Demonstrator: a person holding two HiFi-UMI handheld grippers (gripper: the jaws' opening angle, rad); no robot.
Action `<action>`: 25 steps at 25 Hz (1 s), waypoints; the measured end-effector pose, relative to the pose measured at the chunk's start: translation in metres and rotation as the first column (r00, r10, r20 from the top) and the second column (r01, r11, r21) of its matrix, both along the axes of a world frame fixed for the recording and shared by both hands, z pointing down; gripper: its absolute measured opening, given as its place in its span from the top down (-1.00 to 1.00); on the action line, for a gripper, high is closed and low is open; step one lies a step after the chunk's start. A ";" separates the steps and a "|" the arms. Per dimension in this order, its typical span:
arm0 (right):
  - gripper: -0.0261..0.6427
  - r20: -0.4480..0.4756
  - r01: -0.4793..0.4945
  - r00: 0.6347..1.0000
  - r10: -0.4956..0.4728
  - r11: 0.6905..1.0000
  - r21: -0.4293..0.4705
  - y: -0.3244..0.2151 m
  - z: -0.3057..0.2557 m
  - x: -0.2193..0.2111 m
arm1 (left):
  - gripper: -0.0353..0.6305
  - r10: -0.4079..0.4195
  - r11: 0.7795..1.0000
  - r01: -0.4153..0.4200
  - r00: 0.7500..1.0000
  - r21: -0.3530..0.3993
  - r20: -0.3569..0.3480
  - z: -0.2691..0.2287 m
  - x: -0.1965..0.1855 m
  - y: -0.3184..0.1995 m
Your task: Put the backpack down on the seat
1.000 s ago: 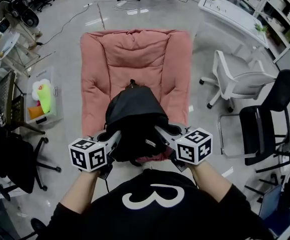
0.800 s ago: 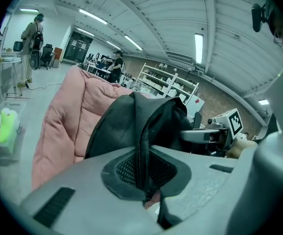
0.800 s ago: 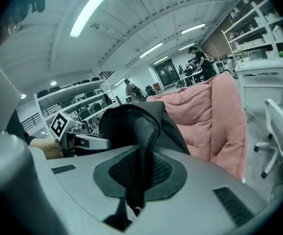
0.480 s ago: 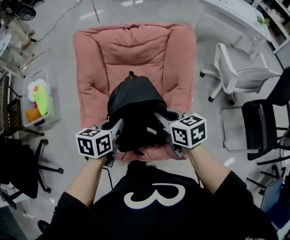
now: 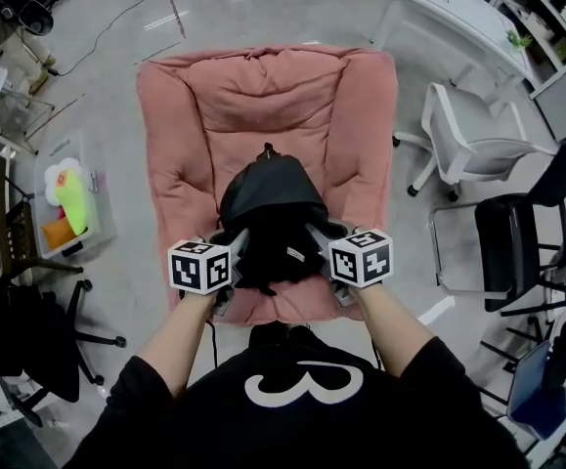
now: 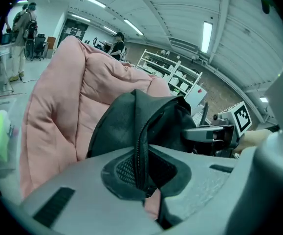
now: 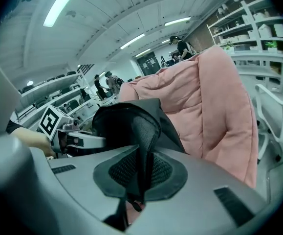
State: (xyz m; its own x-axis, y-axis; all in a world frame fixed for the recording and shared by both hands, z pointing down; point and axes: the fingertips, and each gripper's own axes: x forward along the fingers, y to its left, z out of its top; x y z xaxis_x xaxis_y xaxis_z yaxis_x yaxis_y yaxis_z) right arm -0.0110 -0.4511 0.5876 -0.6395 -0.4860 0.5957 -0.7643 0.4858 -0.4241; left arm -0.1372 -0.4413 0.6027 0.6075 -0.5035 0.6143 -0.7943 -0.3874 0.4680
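A black backpack (image 5: 267,215) hangs between my two grippers over the front part of a pink cushioned seat (image 5: 263,106). My left gripper (image 5: 232,258) is shut on a fold of the backpack's left side, a zipped edge (image 6: 140,151) pinched between its pads. My right gripper (image 5: 314,252) is shut on the backpack's right side, a black strap-like fold (image 7: 143,163) clamped between its pads. The pink seat (image 6: 58,111) rises behind the backpack (image 6: 146,121) in the left gripper view, and the seat (image 7: 214,106) fills the right of the right gripper view beyond the backpack (image 7: 131,126). Whether the bag touches the cushion is hidden.
A white office chair (image 5: 468,145) and a black chair (image 5: 517,233) stand to the right. A clear bin with toys (image 5: 67,203) sits on the floor at left, a black chair (image 5: 28,340) below it. Shelves (image 5: 546,27) line the far right.
Both grippers and the backpack have moved forward over the seat, which now lies closer below me. Both grips are unchanged.
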 end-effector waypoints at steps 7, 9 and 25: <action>0.84 -0.051 -0.040 0.998 0.040 0.999 0.013 -0.032 0.037 -0.006 | 0.86 0.050 0.999 -0.051 0.998 0.019 0.039 0.039 -0.004 -0.036; 0.84 -0.081 -0.044 0.996 0.046 0.999 0.027 -0.041 0.043 -0.008 | 0.85 0.053 0.998 -0.054 0.997 0.023 0.061 0.046 -0.006 -0.045; 0.52 -0.039 -0.133 0.990 0.136 0.989 0.058 -0.057 0.067 -0.019 | 0.64 -0.023 1.000 0.023 0.997 0.011 0.067 0.080 -0.022 -0.063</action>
State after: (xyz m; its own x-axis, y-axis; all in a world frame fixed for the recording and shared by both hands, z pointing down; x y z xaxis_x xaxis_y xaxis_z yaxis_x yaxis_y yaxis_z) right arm -0.0296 -0.5076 0.6544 -0.5408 -0.5985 0.5910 -0.8410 0.3991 -0.3653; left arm -0.1588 -0.5038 0.6824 0.5531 -0.5235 0.6480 -0.8326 -0.3732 0.4092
